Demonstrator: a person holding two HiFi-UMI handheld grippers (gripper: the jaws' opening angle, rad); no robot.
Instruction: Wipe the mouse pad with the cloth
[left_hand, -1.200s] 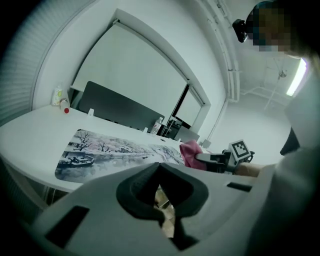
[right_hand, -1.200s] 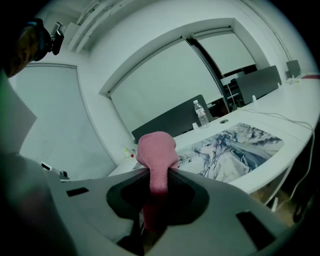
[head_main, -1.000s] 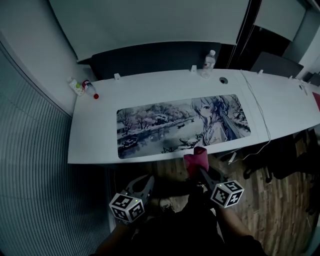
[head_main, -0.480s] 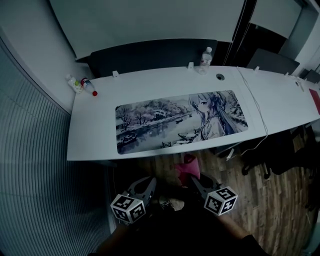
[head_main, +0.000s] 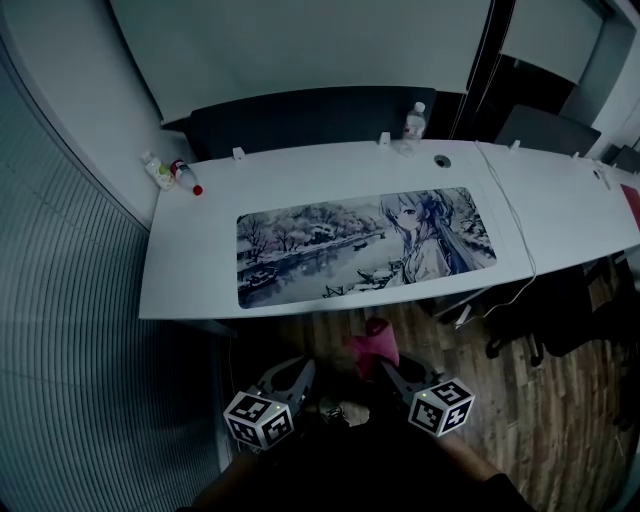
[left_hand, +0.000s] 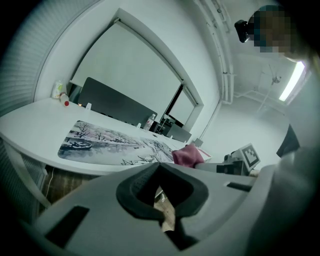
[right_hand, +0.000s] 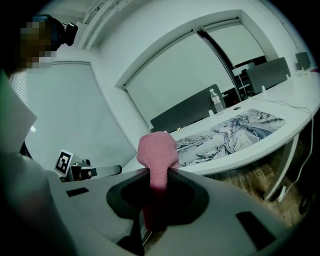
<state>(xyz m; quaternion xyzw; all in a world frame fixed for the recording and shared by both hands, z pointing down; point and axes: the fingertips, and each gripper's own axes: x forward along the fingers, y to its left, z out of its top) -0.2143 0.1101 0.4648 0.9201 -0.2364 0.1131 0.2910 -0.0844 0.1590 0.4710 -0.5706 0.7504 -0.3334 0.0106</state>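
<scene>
One cloth (right_hand: 157, 152) clamped in right claw (right_hand: 158, 172), left claw (left_hand: 160, 165) closed

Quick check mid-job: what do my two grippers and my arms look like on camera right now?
The left gripper and right gripper are both light grey moulded plastic, tapering to two jaws lined with dark ribbed pads. Each carries a cube faced with black-and-white square markers. No cables show. Dark clothing sits below them; the sleeves can't be made out.

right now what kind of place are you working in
Probably an office or study room: a long white desk with a dark divider panel behind it, a large illustrated mouse pad on top, and a cable running off the desk's edge.
</scene>
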